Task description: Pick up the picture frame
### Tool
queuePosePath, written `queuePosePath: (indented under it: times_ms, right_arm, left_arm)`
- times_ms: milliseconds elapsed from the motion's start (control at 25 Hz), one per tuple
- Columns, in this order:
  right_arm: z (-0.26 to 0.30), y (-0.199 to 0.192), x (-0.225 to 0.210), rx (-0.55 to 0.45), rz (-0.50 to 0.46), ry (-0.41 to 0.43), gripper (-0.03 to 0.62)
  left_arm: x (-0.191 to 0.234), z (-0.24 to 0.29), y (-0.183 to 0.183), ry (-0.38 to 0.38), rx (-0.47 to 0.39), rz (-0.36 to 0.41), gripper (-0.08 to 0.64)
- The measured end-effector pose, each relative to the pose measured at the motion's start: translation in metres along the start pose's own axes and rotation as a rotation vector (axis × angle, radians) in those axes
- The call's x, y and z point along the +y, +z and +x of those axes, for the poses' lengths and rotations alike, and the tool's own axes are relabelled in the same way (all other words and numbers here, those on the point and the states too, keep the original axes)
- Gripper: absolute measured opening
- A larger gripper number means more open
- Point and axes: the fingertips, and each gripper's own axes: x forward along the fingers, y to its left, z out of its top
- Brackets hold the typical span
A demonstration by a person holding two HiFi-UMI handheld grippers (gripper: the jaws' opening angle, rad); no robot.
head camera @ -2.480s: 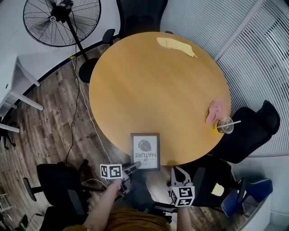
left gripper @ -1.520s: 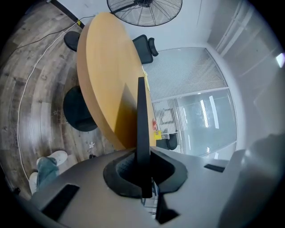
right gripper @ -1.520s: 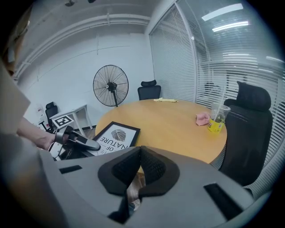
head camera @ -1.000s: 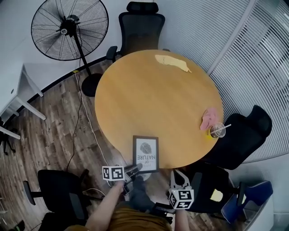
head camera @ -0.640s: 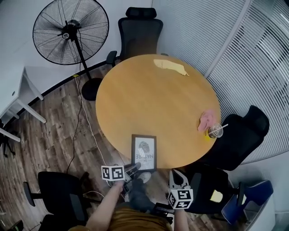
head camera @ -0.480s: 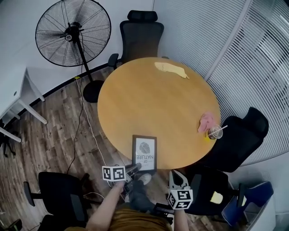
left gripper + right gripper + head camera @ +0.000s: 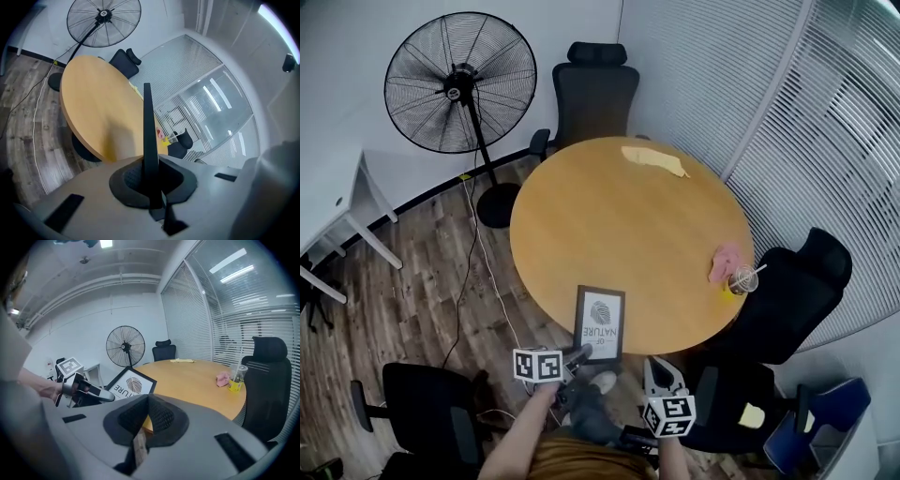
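hid/cut | head view: picture frame (image 7: 600, 322) 7 o'clock crnr behind left gripper (image 7: 580, 353); small print illegible | left gripper view: frame edge-on, face unseen | right gripper view: frame's 5 o'clock part behind right gripper (image 7: 147, 401), txt partly covered | white desk (image 7: 333, 202) cut at 9 o'clock edge

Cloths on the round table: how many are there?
2. A yellow cloth lies near the far edge; a pink cloth lies at the right edge, beside the plastic cup. None seems hidden.

The table (image 7: 619, 225) is open across its middle. The picture frame (image 7: 600, 322) blocks its near rim, a pink cloth (image 7: 723, 263) and cup (image 7: 741, 279) the right, a yellow cloth (image 7: 654, 160) the far.
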Motion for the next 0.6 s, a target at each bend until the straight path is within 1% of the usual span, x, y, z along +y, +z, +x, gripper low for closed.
queuePosePath:
  times_ms: [160,400,600]
  right_arm:
    - [-0.006,0.002,0.009,-0.012,-0.019,-0.004,0.012]
    - [-0.013,0.010,0.021,-0.038,-0.039,-0.006,0.012]
    - [-0.018,0.016,0.029,-0.062,-0.036,-0.008,0.012]
  left_arm:
    - [-0.007,-0.009,0.001,0.019,0.008,0.058,0.040]
    - [-0.016,-0.019,0.000,0.074,0.047,0.190,0.040]
    - [-0.021,-0.029,-0.001,0.087,0.058,0.240,0.040]
